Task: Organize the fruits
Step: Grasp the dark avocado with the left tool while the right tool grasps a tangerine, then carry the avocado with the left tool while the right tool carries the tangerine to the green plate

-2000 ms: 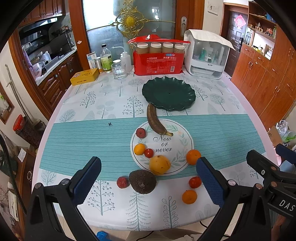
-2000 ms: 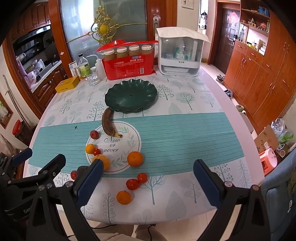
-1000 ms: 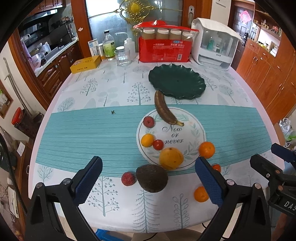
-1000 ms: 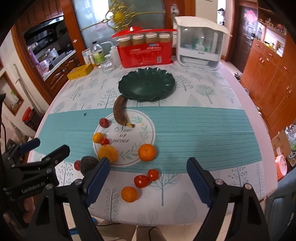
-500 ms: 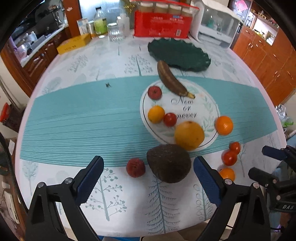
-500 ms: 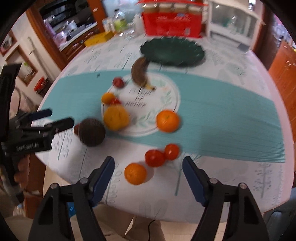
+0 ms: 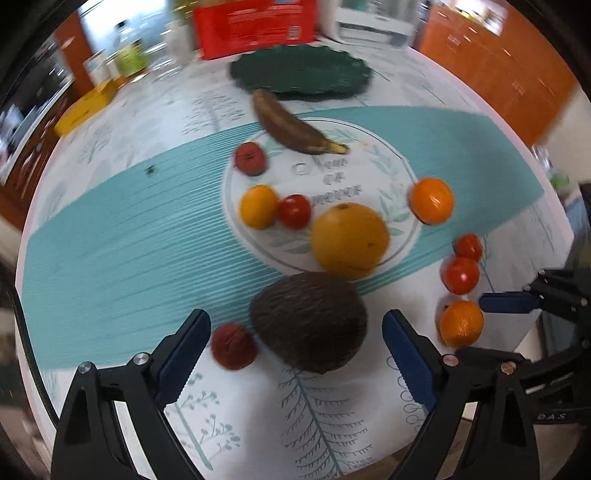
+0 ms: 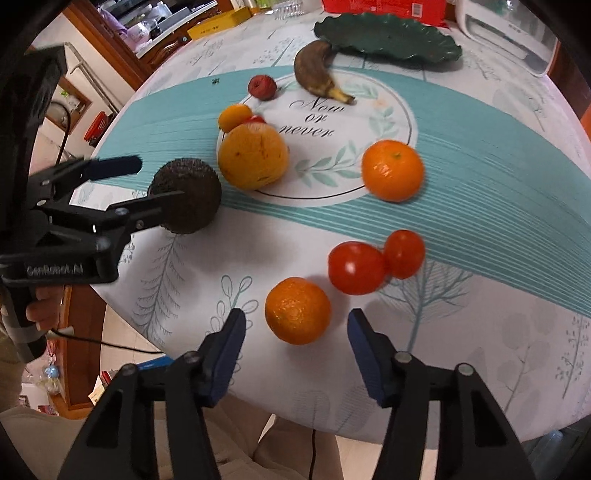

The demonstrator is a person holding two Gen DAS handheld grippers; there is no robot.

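A dark avocado (image 7: 309, 322) lies near the table's front edge, just ahead of my open left gripper (image 7: 295, 354); a red lychee (image 7: 232, 346) is beside it. My open right gripper (image 8: 295, 354) sits just short of a small orange (image 8: 297, 311), which also shows in the left wrist view (image 7: 461, 323). Two tomatoes (image 8: 356, 267) lie behind that orange. A large orange (image 7: 349, 240), a tangerine (image 7: 431, 200), a brown banana (image 7: 291, 124) and small fruits lie around the round printed mat (image 7: 369, 170). The empty green plate (image 7: 301, 72) is at the back.
A red box (image 7: 255, 27), bottles (image 7: 127, 55), a yellow box (image 7: 86, 107) and a white appliance (image 8: 509, 27) stand along the far edge of the table. The table's front edge (image 8: 184, 332) is close under both grippers.
Both grippers have moved forward and down toward the table. The left has closed in on the avocado and the right on the small orange. Both stay open.
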